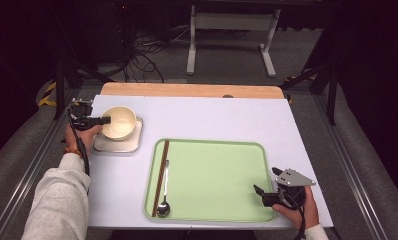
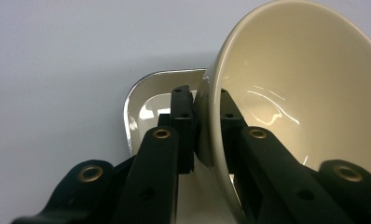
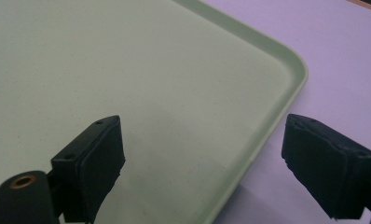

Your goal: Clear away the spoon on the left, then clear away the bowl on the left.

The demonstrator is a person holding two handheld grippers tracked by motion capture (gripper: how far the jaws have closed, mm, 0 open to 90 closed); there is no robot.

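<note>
A cream bowl [image 1: 119,121] sits tilted on a small square white plate [image 1: 118,144] at the table's left. My left gripper [image 1: 103,120] is shut on the bowl's near-left rim. In the left gripper view the bowl [image 2: 305,93] leans away, its wall pinched at my left gripper [image 2: 204,100], one pad inside and one outside, with the plate [image 2: 144,100] under it. At the front right my right gripper [image 1: 261,192] stands open over the corner of the green tray [image 1: 212,175]. In the right gripper view my right gripper [image 3: 202,144] straddles the rim of the tray [image 3: 127,70] and holds nothing.
Brown chopsticks [image 1: 161,172] and a metal spoon [image 1: 163,202] lie along the tray's left side. A white mat [image 1: 212,117] covers the table, with a wooden strip [image 1: 187,90] along the far edge. Cables and a stand's legs are on the floor beyond.
</note>
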